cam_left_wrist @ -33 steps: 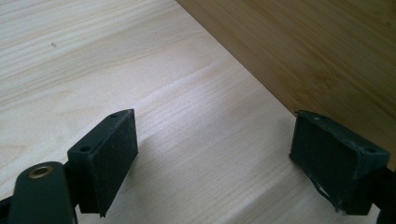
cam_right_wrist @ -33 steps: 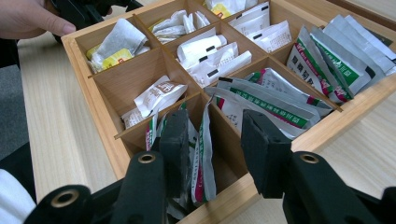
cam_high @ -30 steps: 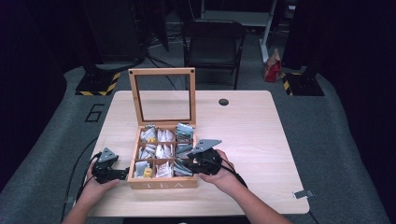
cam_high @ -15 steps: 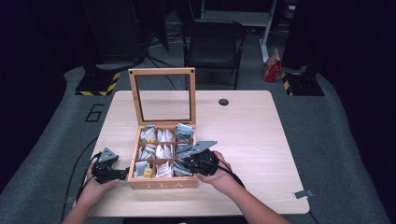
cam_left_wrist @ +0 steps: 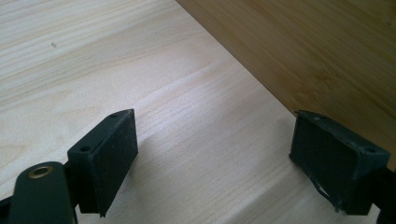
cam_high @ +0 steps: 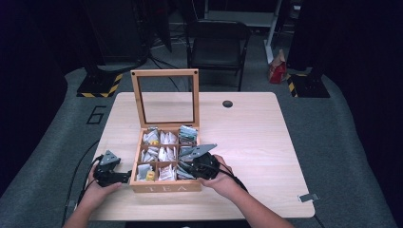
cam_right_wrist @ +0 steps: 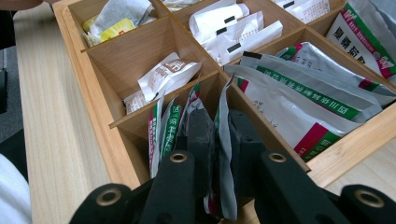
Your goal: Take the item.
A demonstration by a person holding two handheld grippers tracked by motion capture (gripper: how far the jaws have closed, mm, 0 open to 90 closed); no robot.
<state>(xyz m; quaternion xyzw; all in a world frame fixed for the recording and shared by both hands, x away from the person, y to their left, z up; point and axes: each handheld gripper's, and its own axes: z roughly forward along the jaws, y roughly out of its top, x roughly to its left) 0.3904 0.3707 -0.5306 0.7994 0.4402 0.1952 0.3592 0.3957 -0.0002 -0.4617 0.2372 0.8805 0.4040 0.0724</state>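
A wooden tea box (cam_high: 166,187) stands near the table's front edge with its glass lid (cam_high: 165,73) upright. Its compartments hold tea packets. My right gripper (cam_high: 183,167) reaches into the front right compartment. In the right gripper view that gripper (cam_right_wrist: 219,130) is shut on a silver packet with green and red print (cam_right_wrist: 224,107), which stands upright among similar packets. My left gripper (cam_high: 124,176) rests on the table just left of the box. In the left gripper view it (cam_left_wrist: 215,140) is open with nothing between its jaws, and the box's side wall (cam_left_wrist: 317,51) is close by.
The neighbouring compartments hold white sachets (cam_right_wrist: 233,28), one yellow sachet (cam_right_wrist: 114,28) and larger silver packets (cam_right_wrist: 303,93). A small black disc (cam_high: 227,103) lies at the table's back. A black chair (cam_high: 216,47) stands beyond the table. Bare wood (cam_high: 266,142) lies right of the box.
My right gripper has edged left and deeper into the front right compartment. The left gripper has stayed where it was.
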